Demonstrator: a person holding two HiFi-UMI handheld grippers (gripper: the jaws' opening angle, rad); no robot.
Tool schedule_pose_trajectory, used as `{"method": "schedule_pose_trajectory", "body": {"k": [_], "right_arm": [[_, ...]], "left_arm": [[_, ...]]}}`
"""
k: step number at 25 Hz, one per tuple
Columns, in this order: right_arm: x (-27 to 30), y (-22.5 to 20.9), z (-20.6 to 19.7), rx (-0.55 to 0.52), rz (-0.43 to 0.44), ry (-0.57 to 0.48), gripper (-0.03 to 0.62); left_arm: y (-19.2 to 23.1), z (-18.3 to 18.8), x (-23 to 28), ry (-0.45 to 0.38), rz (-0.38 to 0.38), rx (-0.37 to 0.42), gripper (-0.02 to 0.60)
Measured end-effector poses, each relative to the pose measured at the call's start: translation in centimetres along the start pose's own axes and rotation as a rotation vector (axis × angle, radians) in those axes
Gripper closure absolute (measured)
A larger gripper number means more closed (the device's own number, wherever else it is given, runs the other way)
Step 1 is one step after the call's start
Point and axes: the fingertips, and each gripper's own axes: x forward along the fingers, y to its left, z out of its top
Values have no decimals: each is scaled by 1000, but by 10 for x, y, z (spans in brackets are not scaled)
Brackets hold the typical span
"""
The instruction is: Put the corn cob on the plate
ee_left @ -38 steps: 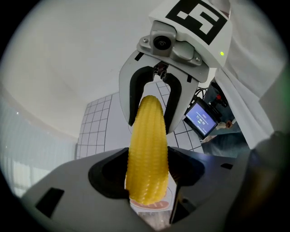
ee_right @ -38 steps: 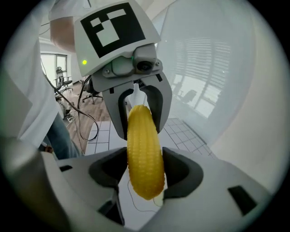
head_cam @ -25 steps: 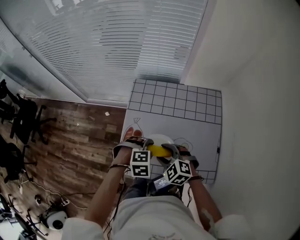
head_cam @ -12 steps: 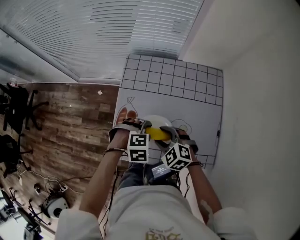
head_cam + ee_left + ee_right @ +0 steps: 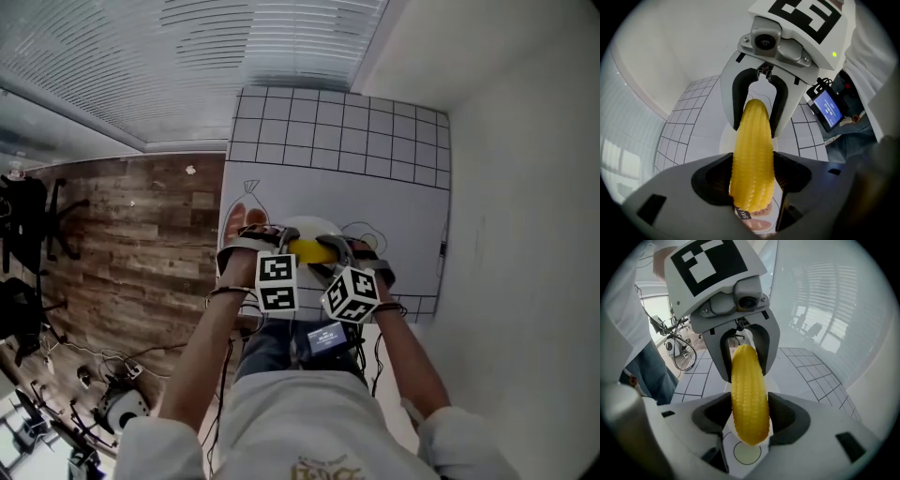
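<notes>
Left gripper (image 5: 752, 177) and right gripper (image 5: 750, 416) each clamp 1 end of the corn cob (image 5: 314, 249), jaws wide, over the white plate (image 5: 309, 227) near the table's (image 5: 403, 202) front edge. A bread-bag drawing (image 5: 246, 214) lies beside the plate, toward the left edge.

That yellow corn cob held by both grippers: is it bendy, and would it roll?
Probably stiff: the corn cob spans from left gripper to right gripper without sagging. Its round, tapered body would likely roll on the plate. Bumpy kernels probably resist slipping.

head view steeply down from above, gripper views close, facing each other, sharing corn cob (image 5: 751, 154)
</notes>
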Motion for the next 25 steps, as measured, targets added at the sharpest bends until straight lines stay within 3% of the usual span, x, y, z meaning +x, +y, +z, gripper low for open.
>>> {"method": "schedule_pose_trajectory", "body": {"k": [16, 25], "right_arm": [[28, -8, -22, 21, 7, 57, 347], [32, -10, -27, 102, 50, 33, 342]], "left_arm": [[9, -7, 34, -3, -28, 0, 322], [8, -8, 39, -19, -81, -31, 323]]}}
